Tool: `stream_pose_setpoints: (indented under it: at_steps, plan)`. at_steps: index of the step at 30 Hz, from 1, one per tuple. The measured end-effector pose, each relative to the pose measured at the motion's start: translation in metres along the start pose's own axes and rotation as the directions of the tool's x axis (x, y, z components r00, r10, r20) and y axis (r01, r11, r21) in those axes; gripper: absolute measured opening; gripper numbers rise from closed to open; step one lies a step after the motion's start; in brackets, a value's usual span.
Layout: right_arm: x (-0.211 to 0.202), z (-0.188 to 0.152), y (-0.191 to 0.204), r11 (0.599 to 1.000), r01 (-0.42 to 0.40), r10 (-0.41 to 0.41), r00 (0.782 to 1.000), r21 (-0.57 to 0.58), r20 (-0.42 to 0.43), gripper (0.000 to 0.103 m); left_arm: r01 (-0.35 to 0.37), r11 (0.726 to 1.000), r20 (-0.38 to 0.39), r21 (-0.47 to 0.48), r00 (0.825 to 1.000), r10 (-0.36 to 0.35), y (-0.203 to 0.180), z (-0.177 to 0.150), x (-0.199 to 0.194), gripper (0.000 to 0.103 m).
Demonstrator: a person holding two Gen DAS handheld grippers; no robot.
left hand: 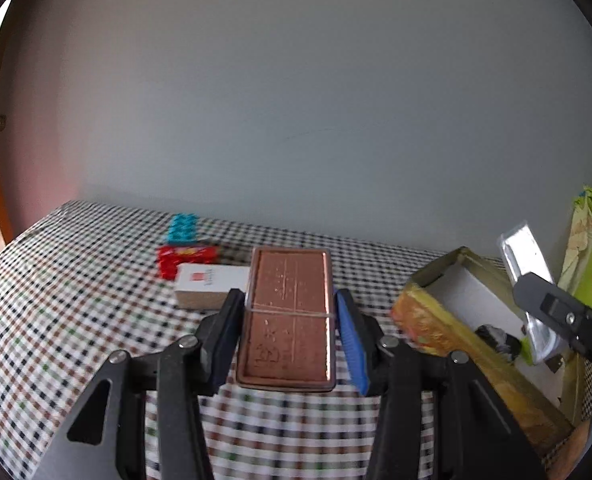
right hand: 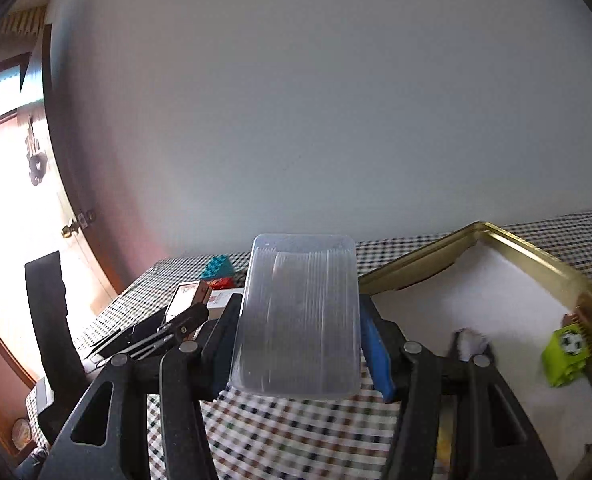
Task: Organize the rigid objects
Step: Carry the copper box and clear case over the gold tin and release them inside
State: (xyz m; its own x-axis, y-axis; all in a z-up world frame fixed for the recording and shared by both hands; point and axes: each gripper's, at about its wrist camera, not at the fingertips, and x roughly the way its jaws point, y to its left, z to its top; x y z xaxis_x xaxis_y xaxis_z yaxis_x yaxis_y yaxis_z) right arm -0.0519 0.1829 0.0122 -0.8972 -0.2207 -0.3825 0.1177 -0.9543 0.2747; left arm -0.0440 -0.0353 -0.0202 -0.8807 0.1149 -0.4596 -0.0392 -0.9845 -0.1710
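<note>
- The checked tablecloth (left hand: pixel 75 280) covers the whole table under me and runs back to a plain pale wall.
- The gold-rimmed tray (right hand: pixel 508 240) sits on the cloth to my right, lined in white. Inside it, near its right wall, lies a small green block (right hand: pixel 566 356), and a small dark-and-white thing lies close to the near edge, too blurred for me to name.
- My right gripper (right hand: pixel 298 344) is clamped on a clear plastic case (right hand: pixel 296 316), a finger pressed to each long side. The case is lifted off the cloth, just left of the tray's near corner.
- My left gripper (left hand: pixel 289 320) grips a copper-brown flat case (left hand: pixel 289 312) the same way, by its 2 long edges, held above the cloth with its embossed face up. A thin band crosses its middle.
- A white box with a red mark (left hand: pixel 211 284) lies on the cloth just beyond my left fingers.
- Behind that box sits a red block (left hand: pixel 185 258), touching or nearly touching it.
- A teal studded block (left hand: pixel 181 227) lies just past the red one, nearest the wall.
- From the left wrist view, my right gripper shows at the far right, over the tray, with the clear case in it.
</note>
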Motion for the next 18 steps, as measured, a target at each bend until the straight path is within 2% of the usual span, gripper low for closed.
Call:
stream_pose_setpoints:
  at_steps: [9, 18]
  plan:
    - [-0.03, 0.013, -0.035, 0.999, 0.027, -0.029, 0.997, 0.034, 0.076, 0.058, 0.052, 0.997, 0.026, 0.053, 0.998, -0.054, -0.059, 0.005, -0.003, 0.046]
    - [-0.058, 0.023, -0.087, 0.989, 0.119, -0.13, 0.982, 0.087, 0.135, 0.057, 0.135, 0.983, 0.022, 0.123, 0.99, -0.139, -0.113, 0.008, -0.002, 0.046]
